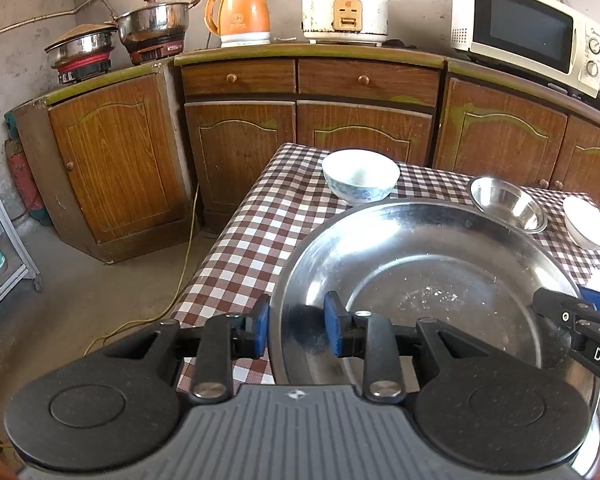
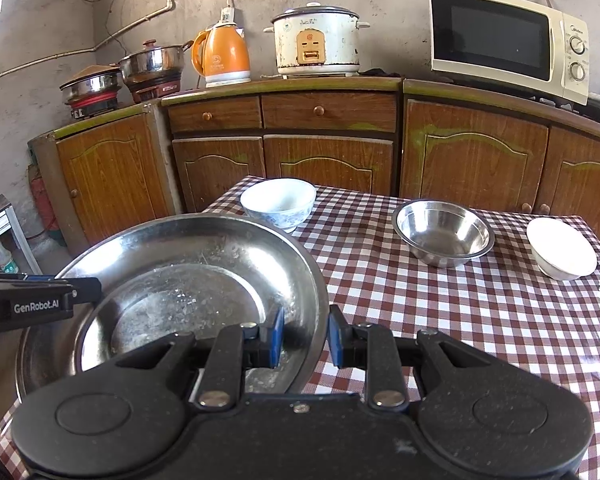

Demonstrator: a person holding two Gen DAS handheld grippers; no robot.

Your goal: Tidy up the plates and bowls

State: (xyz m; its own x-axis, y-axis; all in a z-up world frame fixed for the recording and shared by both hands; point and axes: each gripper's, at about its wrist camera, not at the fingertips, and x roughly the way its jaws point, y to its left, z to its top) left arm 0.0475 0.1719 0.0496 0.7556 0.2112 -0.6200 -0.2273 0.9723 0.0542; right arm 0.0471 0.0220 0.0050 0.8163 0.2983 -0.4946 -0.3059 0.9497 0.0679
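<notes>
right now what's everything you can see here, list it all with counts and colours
steel plate: 1, silver, near left part of the table, rim clamped by both claws
patterned bowl: 1, white and blue, far left of the table
steel bowl: 1, silver, middle far
white bowl: 1, far right
table: 1, brown-white checked cloth
kettle: 1, orange, on the counter
rice cooker: 1, white, on the counter
microwave: 1, cream, counter right
pots: 2, steel, on burners, counter left
left claw: black, blue pads, on the plate's left rim
right claw: same, on its right rim
</notes>
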